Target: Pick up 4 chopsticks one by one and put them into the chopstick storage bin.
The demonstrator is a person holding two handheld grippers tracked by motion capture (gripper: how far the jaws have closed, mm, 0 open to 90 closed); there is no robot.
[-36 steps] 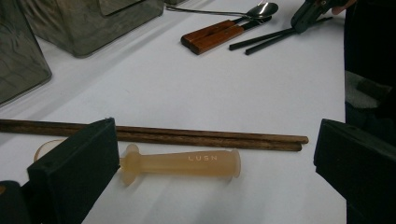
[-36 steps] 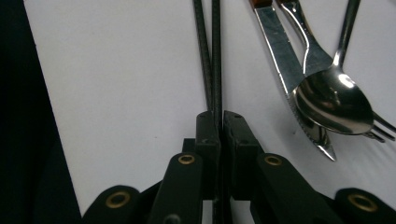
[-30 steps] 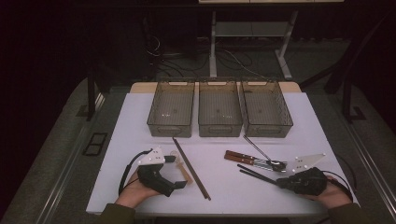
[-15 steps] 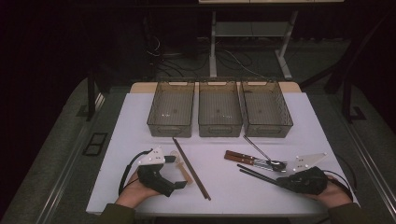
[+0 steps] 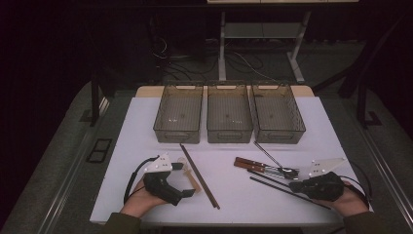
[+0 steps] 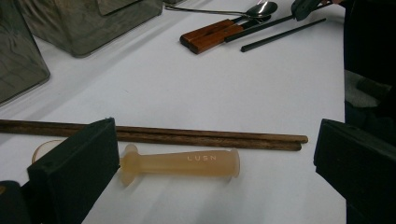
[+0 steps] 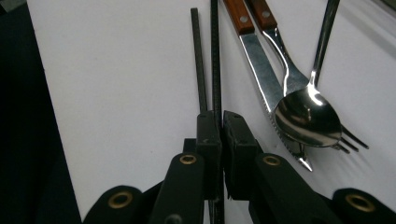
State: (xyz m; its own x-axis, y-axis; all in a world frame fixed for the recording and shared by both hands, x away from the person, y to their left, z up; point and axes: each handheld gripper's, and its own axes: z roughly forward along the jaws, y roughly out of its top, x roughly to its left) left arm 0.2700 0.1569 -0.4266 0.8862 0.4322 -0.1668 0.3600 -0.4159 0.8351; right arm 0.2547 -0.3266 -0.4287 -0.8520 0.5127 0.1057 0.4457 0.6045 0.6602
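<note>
Lower left of the high view: left gripper (image 5: 184,193) cradled in a hand at the table (image 5: 146,126) edge, jaws spread wide and empty. Seen along those jaws in the left gripper view, lying between them on the white surface: a translucent amber handle-like piece (image 6: 180,164) stamped LUSN, not touched by either jaw; probably lined up as a next pick. Just behind it, a pair of brown wooden chopsticks (image 6: 187,136) side by side, running across the frame. Upper centre of the high view: three smoky clear bins (image 5: 227,113) in a row, all seemingly empty, likely sorting destinations. Right of centre: wood-handled knife (image 7: 254,51) and fork (image 7: 280,60) laid parallel, a spoon (image 7: 308,114) with its bowl resting over the fork tines. Lower right: right gripper (image 7: 218,133) in the other hand, jaws closed nearly together, pinching one black chopstick (image 7: 215,60) along its length near the end, low on the table; grip looks like the start of a lift. Second black chopstick (image 7: 198,60) loose just beside the clamped one, left of it in the right gripper view.
</note>
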